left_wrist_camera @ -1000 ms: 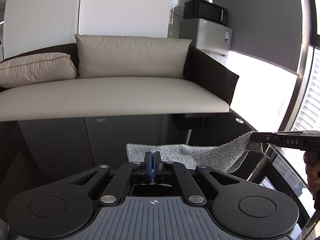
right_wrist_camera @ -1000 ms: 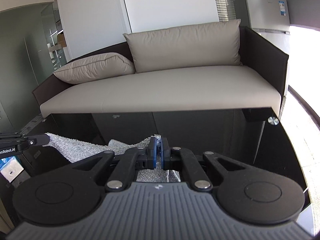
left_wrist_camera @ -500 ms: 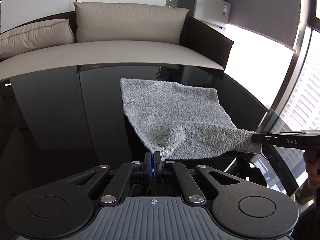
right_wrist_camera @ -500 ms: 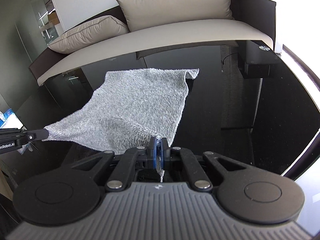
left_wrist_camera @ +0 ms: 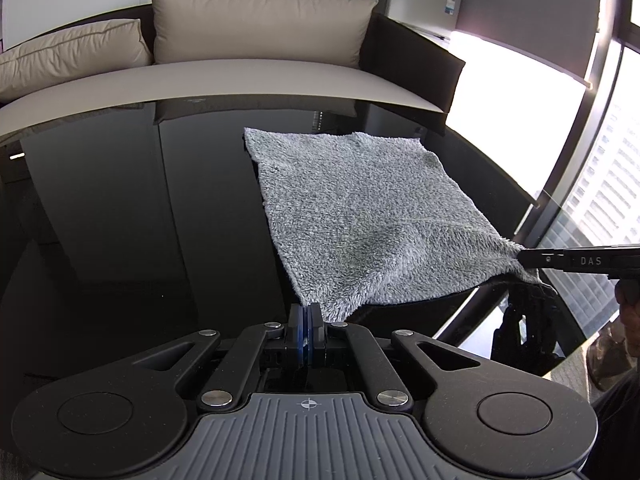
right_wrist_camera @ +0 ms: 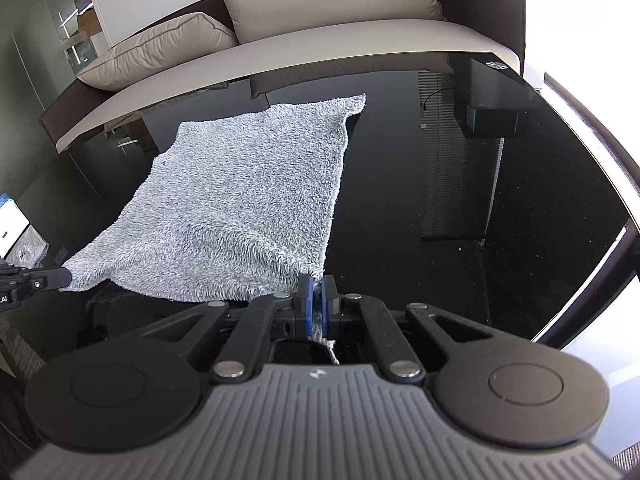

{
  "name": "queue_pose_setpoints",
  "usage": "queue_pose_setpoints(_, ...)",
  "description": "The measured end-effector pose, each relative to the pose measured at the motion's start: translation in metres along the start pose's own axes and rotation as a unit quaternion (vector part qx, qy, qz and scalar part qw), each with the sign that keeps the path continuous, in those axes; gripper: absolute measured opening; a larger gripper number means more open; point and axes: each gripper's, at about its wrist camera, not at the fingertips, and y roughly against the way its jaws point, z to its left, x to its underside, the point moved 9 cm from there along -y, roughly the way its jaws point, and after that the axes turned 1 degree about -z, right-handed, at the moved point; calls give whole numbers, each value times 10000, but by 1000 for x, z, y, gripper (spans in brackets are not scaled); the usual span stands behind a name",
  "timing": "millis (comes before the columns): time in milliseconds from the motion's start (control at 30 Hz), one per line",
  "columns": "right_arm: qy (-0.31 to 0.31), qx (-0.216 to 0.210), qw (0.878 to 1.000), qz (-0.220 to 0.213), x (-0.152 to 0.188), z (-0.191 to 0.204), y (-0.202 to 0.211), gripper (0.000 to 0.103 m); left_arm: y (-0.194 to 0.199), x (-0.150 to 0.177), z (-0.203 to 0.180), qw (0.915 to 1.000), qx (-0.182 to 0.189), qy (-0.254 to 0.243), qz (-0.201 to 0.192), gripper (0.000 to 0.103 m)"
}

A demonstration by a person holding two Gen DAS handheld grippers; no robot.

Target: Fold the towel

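Note:
A fluffy grey towel (left_wrist_camera: 360,216) lies spread over the glossy black table (left_wrist_camera: 140,220), its far edge flat and its near edge lifted a little. My left gripper (left_wrist_camera: 306,312) is shut on the towel's near left corner. My right gripper (right_wrist_camera: 318,284) is shut on the near right corner, and a scrap of towel (right_wrist_camera: 240,200) hangs down behind its pads. The left wrist view also shows the right gripper (left_wrist_camera: 524,258) from the side, pinching its corner. The left gripper (right_wrist_camera: 66,278) shows the same way at the left edge of the right wrist view.
A beige sofa (left_wrist_camera: 240,76) with cushions stands just beyond the table's far edge. A small fridge (left_wrist_camera: 420,0) is at the back right, bright windows (left_wrist_camera: 600,160) on the right. A dark box (right_wrist_camera: 496,104) shows at the table's far right corner. A person's hand (left_wrist_camera: 628,300) holds the right gripper.
Both grippers have come down and back toward me with the towel corners. The towel, which hung bunched near the table edge, now lies spread across the table.

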Motion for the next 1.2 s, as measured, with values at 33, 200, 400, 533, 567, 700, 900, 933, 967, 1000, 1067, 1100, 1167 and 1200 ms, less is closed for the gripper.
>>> queue_pose_setpoints(33, 6, 7, 10000, -3, 0, 0, 1, 4, 0, 0, 3, 10000, -27, 23, 5, 2)
queue_pose_setpoints(200, 285, 62, 9996, -10, 2, 2, 3, 4, -3, -1, 12, 9999, -41, 101, 118, 2)
queue_pose_setpoints(400, 497, 77, 9987, 18, 4, 3, 5, 4, -7, -2, 7, 9998, -80, 35, 167, 2)
queue_pose_setpoints(533, 623, 72, 9980, 32, 8, 5, 9, 8, -7, 0, 5, 9998, -124, 33, 159, 7)
queue_pose_setpoints(567, 643, 64, 9979, 42, 10, 5, 10, 11, -7, 0, 6, 9998, -137, 52, 148, 8)
queue_pose_setpoints(700, 614, 154, 9980, -10, 11, 4, 17, 54, -4, -2, 10, 9997, -168, 150, 86, 23)
queue_pose_setpoints(900, 453, 338, 9966, -591, -7, -4, 31, 60, 7, -21, 10, 9992, -207, 217, -257, 41)
queue_pose_setpoints(933, 429, 386, 9965, -608, -9, -5, 28, 60, 5, -25, 8, 9992, -203, 193, -283, 43)
queue_pose_setpoints(967, 408, 424, 9963, -621, -12, -6, 26, 60, 3, -28, 6, 9992, -213, 176, -297, 45)
queue_pose_setpoints(1000, 401, 427, 9963, -622, -12, -6, 24, 60, -1, -31, 4, 9992, -220, 159, -297, 46)
queue_pose_setpoints(1067, 389, 451, 9962, -632, -17, -3, 15, 60, -9, -36, 1, 9992, -220, 136, -302, 47)
queue_pose_setpoints(1100, 425, 483, 9959, -636, -19, -1, 11, 60, -14, -39, -2, 9992, -231, 104, -306, 47)
queue_pose_setpoints(1167, 507, 614, 9945, -679, -23, 0, 5, 60, -22, -42, -5, 9990, -303, 16, -314, 47)
queue_pose_setpoints(1200, 545, 670, 9938, -693, -24, 1, 2, 60, -28, -43, -5, 9989, -346, -37, -298, 47)
